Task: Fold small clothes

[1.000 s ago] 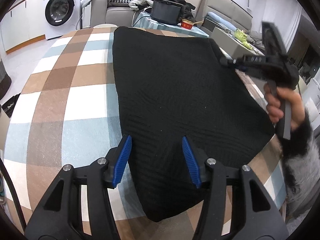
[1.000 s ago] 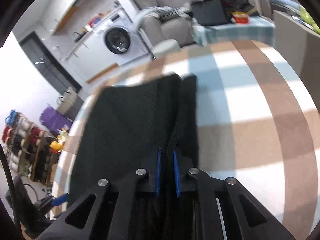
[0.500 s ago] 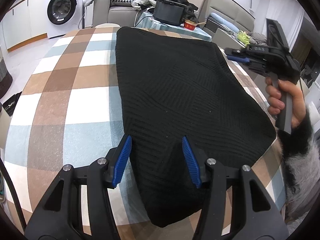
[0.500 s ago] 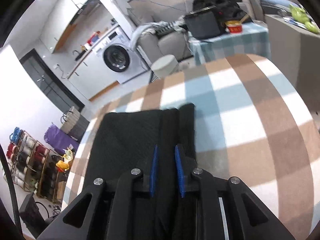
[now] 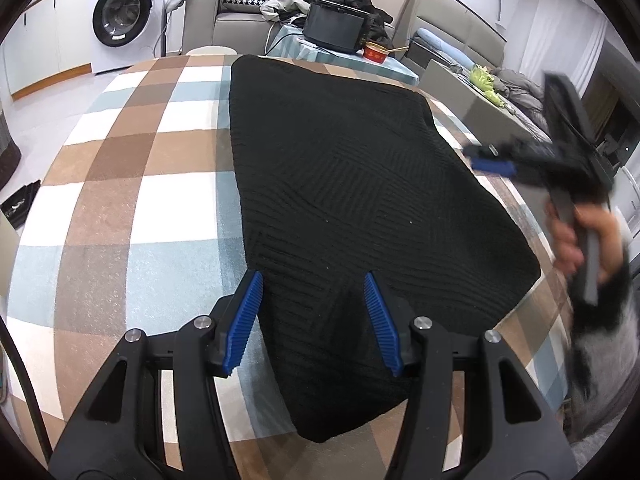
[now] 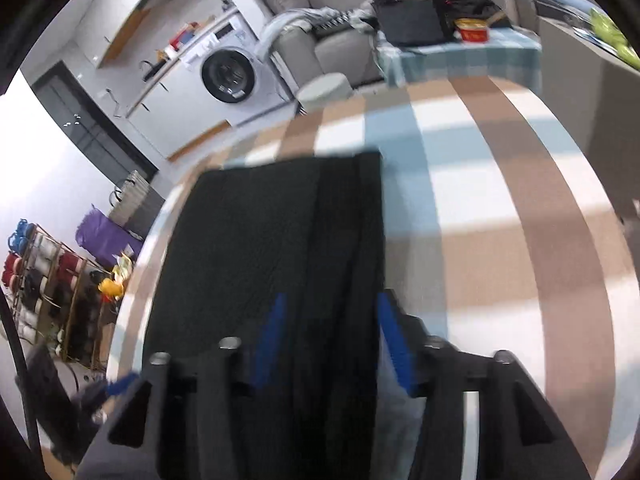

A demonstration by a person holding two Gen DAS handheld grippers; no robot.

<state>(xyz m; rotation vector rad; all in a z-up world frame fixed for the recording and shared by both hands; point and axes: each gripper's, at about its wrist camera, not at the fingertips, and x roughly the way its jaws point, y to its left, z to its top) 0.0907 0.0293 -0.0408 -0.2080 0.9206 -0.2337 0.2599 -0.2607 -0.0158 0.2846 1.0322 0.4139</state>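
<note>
text: none legible | washing machine [image 5: 122, 20] panel label: too small to read

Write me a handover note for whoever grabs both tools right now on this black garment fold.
Left tool: open, empty, poised over the near end of the black knit garment.
Right tool: open, empty, above the garment's right edge; in the left wrist view it is off the cloth and motion-blurred.
Garment: lies flat, lengthwise on the checked tablecloth, with a fold along the right edge visible in the right wrist view.
Done: sides appear folded in to a long panel.
Left: likely grasp the near end and fold it toward the far end, then smooth.
</note>
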